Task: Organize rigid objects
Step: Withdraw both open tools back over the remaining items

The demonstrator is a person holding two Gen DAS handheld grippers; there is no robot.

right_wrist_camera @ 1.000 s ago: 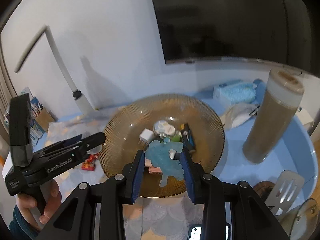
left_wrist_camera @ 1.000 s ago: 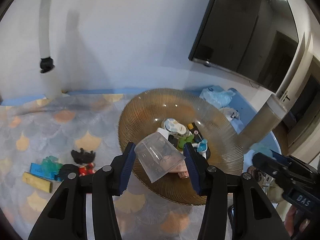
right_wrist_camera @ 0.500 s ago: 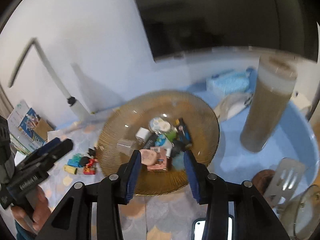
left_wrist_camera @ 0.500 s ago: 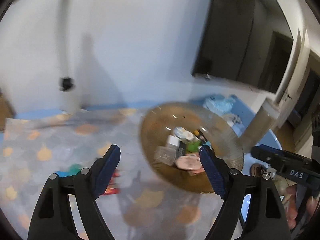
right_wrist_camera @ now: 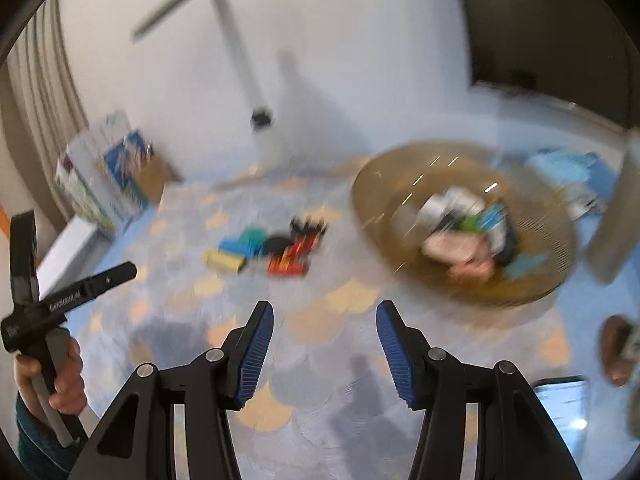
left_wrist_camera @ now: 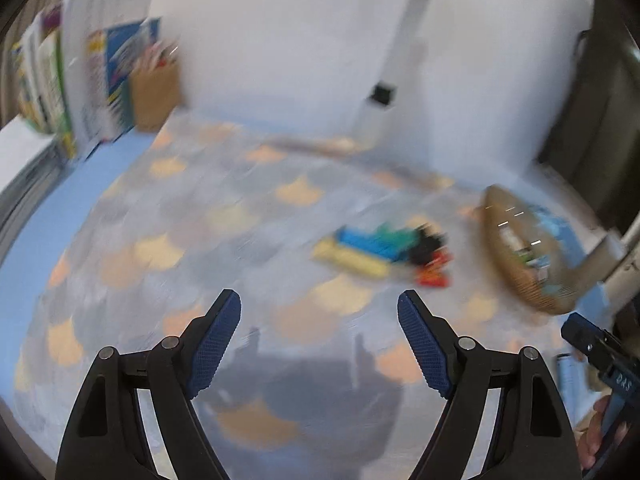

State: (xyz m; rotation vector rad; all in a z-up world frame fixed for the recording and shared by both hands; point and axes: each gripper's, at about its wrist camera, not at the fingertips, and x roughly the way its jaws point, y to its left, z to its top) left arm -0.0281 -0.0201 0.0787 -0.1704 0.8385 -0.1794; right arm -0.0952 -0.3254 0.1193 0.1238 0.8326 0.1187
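Both views are motion-blurred. My left gripper (left_wrist_camera: 318, 298) is open and empty above the scale-patterned mat (left_wrist_camera: 200, 240). My right gripper (right_wrist_camera: 325, 308) is also empty, its jaws opening over the same mat. A small pile of toys (left_wrist_camera: 384, 248) lies ahead: yellow and blue blocks, a green piece, a black figure and something red; the right wrist view shows this toy pile (right_wrist_camera: 264, 252) too. The amber ribbed glass bowl (right_wrist_camera: 400, 184) holds several small objects to the right of it. In the left wrist view the bowl (left_wrist_camera: 496, 232) sits at the far right.
Books and a brown box (left_wrist_camera: 100, 72) stand at the back left against the wall. A white lamp post (left_wrist_camera: 400, 60) rises behind the mat. A tall beige cylinder (right_wrist_camera: 612, 220), a blue packet (right_wrist_camera: 568, 168) and a phone (right_wrist_camera: 564, 400) are on the right.
The left gripper let go of the clear cup and the right one the pale blue figure, both now in the bowl. Both grippers opened and swung left, away from the bowl.
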